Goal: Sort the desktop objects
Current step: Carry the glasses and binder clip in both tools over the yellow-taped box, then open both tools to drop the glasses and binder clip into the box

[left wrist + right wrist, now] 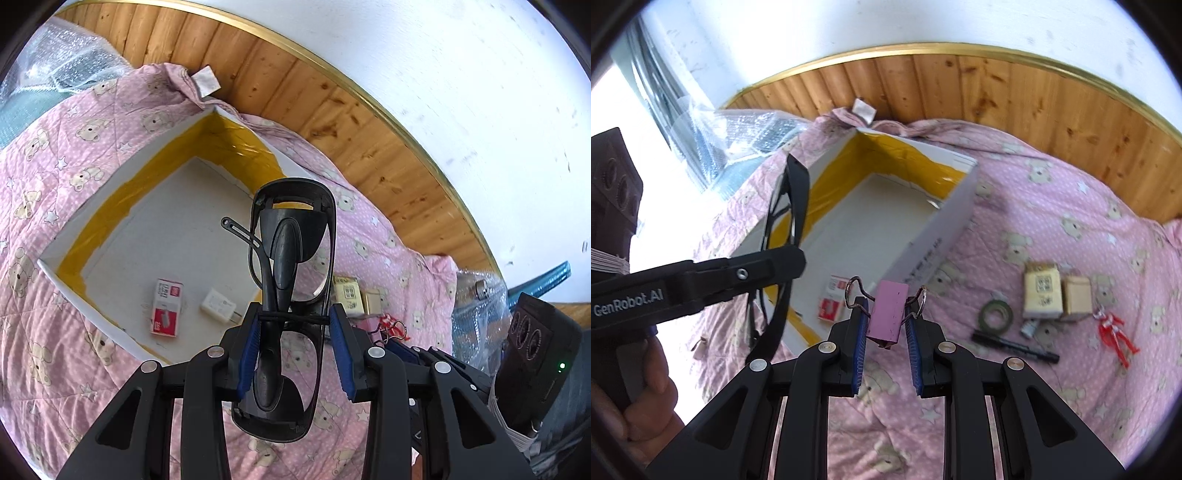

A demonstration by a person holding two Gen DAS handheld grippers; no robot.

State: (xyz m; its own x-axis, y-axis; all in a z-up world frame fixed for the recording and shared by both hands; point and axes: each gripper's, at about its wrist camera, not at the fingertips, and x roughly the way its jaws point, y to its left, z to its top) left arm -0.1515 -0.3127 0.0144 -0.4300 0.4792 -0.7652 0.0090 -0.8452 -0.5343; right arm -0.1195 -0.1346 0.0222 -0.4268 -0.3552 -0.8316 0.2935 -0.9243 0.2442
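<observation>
My left gripper (294,317) is shut on folded black glasses (291,258), held upright above the near right corner of a white box (66,284) with yellow tape inside. A red-and-white staple box (166,312) and a white charger plug (218,306) lie on the box floor. My right gripper (886,321) is shut on a pink binder clip (888,314), just short of the box's near wall (934,243). In the right wrist view the left gripper's finger (701,284) and the glasses (790,206) hang over the box's left side.
On the pink bear-print quilt (1052,206) right of the box lie two small cardboard packets (1043,291), a green tape roll (995,314), a black pen (1015,345) and a red toy figure (1115,332). Bubble wrap (753,136) lies at the back left. A wooden wall panel (997,81) stands behind.
</observation>
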